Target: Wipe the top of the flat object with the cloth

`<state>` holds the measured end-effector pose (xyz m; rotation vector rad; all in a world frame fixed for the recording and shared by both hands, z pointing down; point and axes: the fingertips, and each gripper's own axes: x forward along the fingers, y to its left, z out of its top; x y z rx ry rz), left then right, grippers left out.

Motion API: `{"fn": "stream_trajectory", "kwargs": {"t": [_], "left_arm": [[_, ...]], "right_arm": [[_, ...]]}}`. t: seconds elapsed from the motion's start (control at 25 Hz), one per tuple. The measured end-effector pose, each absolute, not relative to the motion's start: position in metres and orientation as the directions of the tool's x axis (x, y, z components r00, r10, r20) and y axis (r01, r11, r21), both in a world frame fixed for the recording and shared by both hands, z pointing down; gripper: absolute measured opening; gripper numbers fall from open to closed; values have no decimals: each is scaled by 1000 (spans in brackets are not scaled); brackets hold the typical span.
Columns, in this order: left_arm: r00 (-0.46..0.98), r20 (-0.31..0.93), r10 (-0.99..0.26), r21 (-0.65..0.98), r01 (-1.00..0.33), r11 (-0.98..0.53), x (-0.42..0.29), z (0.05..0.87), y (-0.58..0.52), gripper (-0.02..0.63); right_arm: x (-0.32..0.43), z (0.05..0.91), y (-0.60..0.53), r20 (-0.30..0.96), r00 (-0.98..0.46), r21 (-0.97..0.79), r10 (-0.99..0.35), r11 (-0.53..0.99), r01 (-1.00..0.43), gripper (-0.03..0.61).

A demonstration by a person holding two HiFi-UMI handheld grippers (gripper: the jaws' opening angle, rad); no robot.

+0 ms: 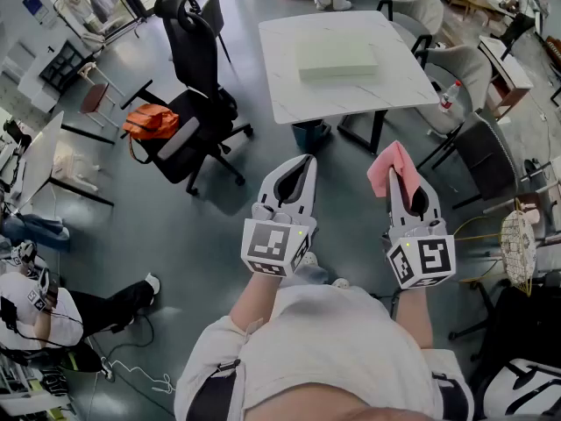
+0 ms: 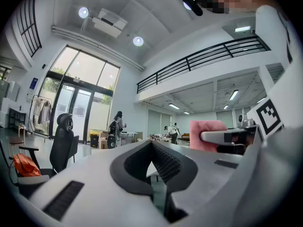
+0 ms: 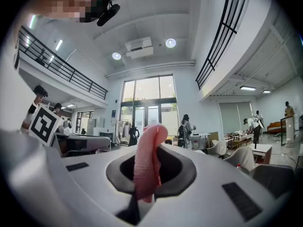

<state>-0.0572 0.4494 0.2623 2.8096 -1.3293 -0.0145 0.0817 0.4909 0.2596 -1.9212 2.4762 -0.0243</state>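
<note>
A pale green flat slab (image 1: 337, 58) lies on the white table (image 1: 289, 86) ahead of me, well beyond both grippers. My right gripper (image 1: 398, 181) is held at chest height, shut on a pink cloth (image 1: 392, 165) that sticks up past its tips. In the right gripper view the cloth (image 3: 146, 161) hangs folded between the jaws. My left gripper (image 1: 306, 160) floats beside it at the same height, shut with nothing in it. The left gripper view shows its jaws (image 2: 152, 144) closed and the pink cloth (image 2: 202, 132) off to the right.
A black office chair (image 1: 195, 103) carrying an orange bag (image 1: 151, 121) stands left of the table. Grey chairs (image 1: 478, 152) and a bottle (image 1: 449, 95) are at the table's right. A seated person (image 1: 53, 310) is at the lower left. Grey floor lies between me and the table.
</note>
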Motion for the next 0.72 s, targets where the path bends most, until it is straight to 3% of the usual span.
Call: {"fn": "stream_trajectory", "kwargs": {"t": [0.72], "left_arm": [[646, 0, -764, 50, -763, -645, -67, 266, 415, 12]], "right_arm": [[71, 264, 458, 14, -220, -23, -975, 220, -975, 32]]}}
